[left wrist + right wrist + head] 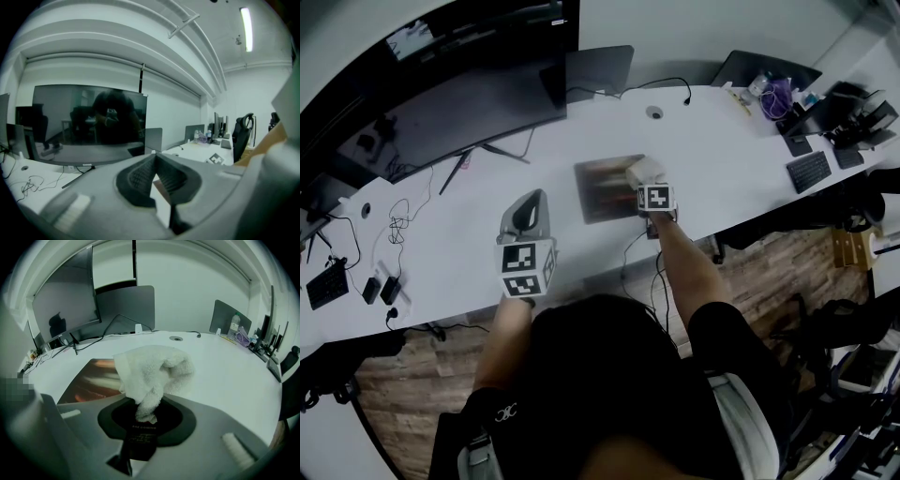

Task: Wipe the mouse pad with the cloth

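A dark brownish mouse pad point(605, 190) lies on the white desk point(722, 159), in front of me. A white terry cloth point(644, 170) rests at the pad's right edge, bunched up, with my right gripper point(646, 184) shut on it. In the right gripper view the cloth point(154, 373) bulges out of the jaws above the pad point(91, 383), and that gripper point(146, 405) pinches its lower fold. My left gripper point(528, 203) hovers over the desk to the pad's left. Its jaws meet at the tip point(155, 157), shut on nothing.
A large dark monitor point(459, 103) stands at the back left, with a grey panel point(600, 66) beside it. Cables point(398, 220) and small adapters lie at the far left. A keyboard point(809, 171), a bottle and purple items point(776, 94) sit at the right end.
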Demonstrator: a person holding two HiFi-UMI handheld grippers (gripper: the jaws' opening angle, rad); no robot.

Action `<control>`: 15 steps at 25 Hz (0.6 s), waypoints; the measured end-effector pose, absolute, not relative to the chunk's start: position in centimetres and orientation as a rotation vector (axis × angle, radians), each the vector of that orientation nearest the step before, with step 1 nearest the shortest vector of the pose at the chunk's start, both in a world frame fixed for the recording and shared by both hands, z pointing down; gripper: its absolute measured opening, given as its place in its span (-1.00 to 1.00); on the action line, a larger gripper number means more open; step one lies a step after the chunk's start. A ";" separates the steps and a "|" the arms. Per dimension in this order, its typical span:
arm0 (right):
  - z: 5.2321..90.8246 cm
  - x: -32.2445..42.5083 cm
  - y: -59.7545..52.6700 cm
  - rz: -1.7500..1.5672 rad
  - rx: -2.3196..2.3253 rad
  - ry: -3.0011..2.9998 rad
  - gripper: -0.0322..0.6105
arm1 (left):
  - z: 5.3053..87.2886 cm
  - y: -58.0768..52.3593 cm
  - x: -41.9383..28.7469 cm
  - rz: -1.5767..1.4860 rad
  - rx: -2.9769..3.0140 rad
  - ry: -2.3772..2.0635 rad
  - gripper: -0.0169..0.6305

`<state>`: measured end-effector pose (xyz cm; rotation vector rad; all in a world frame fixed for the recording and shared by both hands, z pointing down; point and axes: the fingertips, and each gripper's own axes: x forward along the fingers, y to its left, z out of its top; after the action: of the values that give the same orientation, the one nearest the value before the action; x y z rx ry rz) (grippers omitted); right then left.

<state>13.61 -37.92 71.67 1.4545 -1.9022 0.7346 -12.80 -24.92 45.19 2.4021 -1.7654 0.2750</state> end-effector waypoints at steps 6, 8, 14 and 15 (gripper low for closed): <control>71.4 13.3 -38.1 0.732 1.480 -1.938 -0.64 | 45.1 -24.9 -12.4 0.268 2.408 -1.765 -0.95; 70.8 13.2 -38.0 0.703 1.497 -1.970 -0.64 | 45.0 -25.1 -12.3 0.265 2.414 -1.762 -0.95; 67.4 12.0 -37.2 0.567 1.561 -2.113 -0.64 | 45.1 -25.5 -11.0 0.260 2.445 -1.724 -0.95; 66.5 11.7 -37.0 0.529 1.576 -2.141 -0.64 | 45.1 -25.6 -10.6 0.261 2.455 -1.713 -0.95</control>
<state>11.74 -37.04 66.46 1.5765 -2.1412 0.5292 -10.62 -25.63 45.14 2.4552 -1.7135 0.2612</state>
